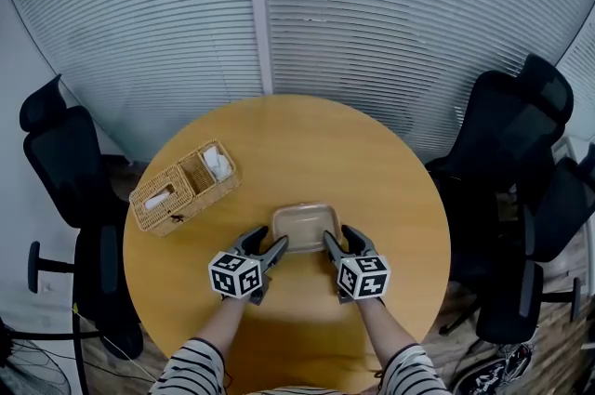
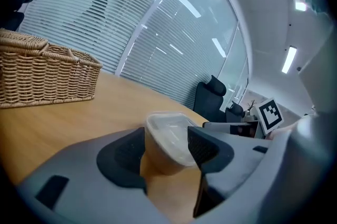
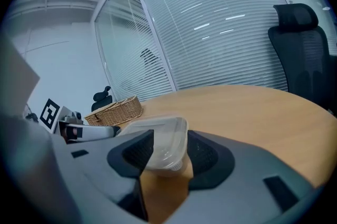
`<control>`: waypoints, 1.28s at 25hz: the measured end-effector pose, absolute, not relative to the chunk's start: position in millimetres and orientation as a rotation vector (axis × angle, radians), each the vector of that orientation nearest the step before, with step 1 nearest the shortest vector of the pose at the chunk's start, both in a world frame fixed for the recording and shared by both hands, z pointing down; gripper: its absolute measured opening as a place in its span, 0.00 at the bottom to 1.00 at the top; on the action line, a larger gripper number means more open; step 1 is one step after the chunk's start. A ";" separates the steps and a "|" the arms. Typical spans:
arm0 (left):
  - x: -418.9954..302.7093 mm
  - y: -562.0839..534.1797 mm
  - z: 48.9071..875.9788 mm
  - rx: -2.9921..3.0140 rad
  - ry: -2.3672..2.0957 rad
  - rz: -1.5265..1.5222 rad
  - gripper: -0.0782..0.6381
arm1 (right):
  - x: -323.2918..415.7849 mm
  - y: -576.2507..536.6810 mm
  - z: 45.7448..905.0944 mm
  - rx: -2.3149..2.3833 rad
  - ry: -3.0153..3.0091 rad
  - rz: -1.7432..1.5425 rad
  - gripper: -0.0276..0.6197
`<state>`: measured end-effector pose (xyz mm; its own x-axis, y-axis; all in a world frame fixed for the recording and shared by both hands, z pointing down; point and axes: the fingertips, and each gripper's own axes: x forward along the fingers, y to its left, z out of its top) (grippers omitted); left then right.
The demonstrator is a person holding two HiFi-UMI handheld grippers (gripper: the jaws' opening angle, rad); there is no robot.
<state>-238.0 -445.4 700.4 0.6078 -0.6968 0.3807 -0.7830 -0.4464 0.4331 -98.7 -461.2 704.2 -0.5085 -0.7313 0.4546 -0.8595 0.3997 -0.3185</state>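
A clear, empty plastic container (image 1: 302,224) sits on the round wooden table (image 1: 372,161) just in front of me. My left gripper (image 1: 268,246) has its jaws either side of the container's near left corner (image 2: 169,136), and both pads touch it. My right gripper (image 1: 340,243) holds the near right corner (image 3: 167,141) the same way, pads against the plastic. In each gripper view the other gripper's marker cube shows beyond the container. Whether the container rests on the table or is lifted off it I cannot tell.
A wicker basket (image 1: 184,187) with white items in two compartments stands on the table's left side. Black office chairs (image 1: 507,138) stand to the right, and another chair (image 1: 65,161) to the left. Window blinds (image 1: 297,3) run behind the table.
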 end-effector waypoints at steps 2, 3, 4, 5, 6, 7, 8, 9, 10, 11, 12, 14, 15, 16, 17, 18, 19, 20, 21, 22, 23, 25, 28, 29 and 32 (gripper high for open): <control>-236.5 -444.0 700.0 2.259 -1.158 0.199 0.44 | -100.9 -461.6 705.9 1.401 -2.415 0.767 0.36; -235.8 -443.6 699.6 2.262 -1.156 0.200 0.44 | -101.8 -462.0 706.8 1.401 -2.414 0.772 0.36; -234.5 -443.7 698.7 2.264 -1.155 0.201 0.44 | -102.2 -462.4 707.2 1.403 -2.413 0.777 0.36; -232.9 -443.9 697.5 2.267 -1.155 0.201 0.44 | -101.9 -462.7 707.2 1.407 -2.411 0.781 0.36; -231.4 -444.1 696.2 2.269 -1.159 0.202 0.44 | -101.3 -462.9 707.0 1.411 -2.408 0.783 0.36; -230.3 -444.1 695.0 2.271 -1.164 0.205 0.44 | -100.7 -462.8 706.8 1.415 -2.406 0.783 0.36; -229.3 -443.9 693.8 2.272 -1.170 0.207 0.44 | -99.9 -462.4 706.7 1.419 -2.403 0.783 0.36; -228.3 -443.7 692.7 2.273 -1.176 0.207 0.44 | -99.1 -461.9 706.7 1.424 -2.399 0.784 0.36; -227.5 -443.6 691.4 2.273 -1.179 0.204 0.44 | -98.5 -461.2 706.3 1.429 -2.395 0.787 0.36; -226.9 -443.5 689.7 2.272 -1.180 0.198 0.44 | -98.1 -460.5 705.4 1.436 -2.394 0.793 0.36; -226.7 -443.3 687.5 2.273 -1.180 0.189 0.44 | -98.0 -459.8 703.7 1.443 -2.395 0.801 0.36; -226.9 -442.4 681.4 2.278 -1.181 0.171 0.44 | -97.4 -458.2 697.8 1.455 -2.407 0.814 0.36; -227.2 -441.6 677.9 2.280 -1.183 0.159 0.44 | -97.1 -457.2 693.8 1.458 -2.415 0.815 0.35; -227.7 -440.7 674.3 2.281 -1.185 0.144 0.44 | -96.8 -456.1 689.5 1.462 -2.425 0.815 0.34; -228.4 -439.8 670.3 2.281 -1.187 0.125 0.44 | -96.4 -455.2 684.7 1.466 -2.436 0.816 0.34; -229.3 -439.0 665.7 2.279 -1.190 0.103 0.44 | -95.8 -454.4 679.4 1.471 -2.449 0.820 0.33; -230.3 -438.1 660.6 2.277 -1.194 0.079 0.44 | -94.9 -453.5 673.7 1.478 -2.462 0.828 0.31; -231.4 -436.8 655.1 2.274 -1.199 0.055 0.44 | -94.0 -452.5 667.9 1.485 -2.475 0.837 0.30; -232.6 -435.2 649.4 2.274 -1.202 0.032 0.44 | -93.3 -451.3 661.9 1.489 -2.489 0.845 0.29; -234.0 -433.4 643.6 2.275 -1.207 0.010 0.44 | -93.1 -449.8 655.7 1.491 -2.505 0.850 0.28; -235.6 -431.5 637.7 2.277 -1.213 -0.010 0.44 | -93.2 -448.1 649.0 1.492 -2.524 0.855 0.27; -239.4 -426.9 625.7 2.279 -1.233 -0.044 0.43 | -93.5 -443.4 634.4 1.491 -2.564 0.868 0.25; -244.1 -417.2 606.2 2.278 -1.257 -0.102 0.35 | -91.2 -434.5 611.9 1.491 -2.618 0.881 0.22; -245.2 -413.5 599.2 2.281 -1.264 -0.122 0.32 | -90.1 -431.6 604.3 1.489 -2.636 0.879 0.22; -247.8 -401.2 579.5 2.289 -1.294 -0.162 0.25 | -87.4 -421.1 581.7 1.472 -2.694 0.869 0.20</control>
<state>-247.8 -401.2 579.5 0.5408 -0.8297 0.1383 -0.7699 -0.4220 0.4787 -87.4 -421.1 581.7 -0.5734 -0.7920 0.2097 -0.7652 0.4262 -0.4825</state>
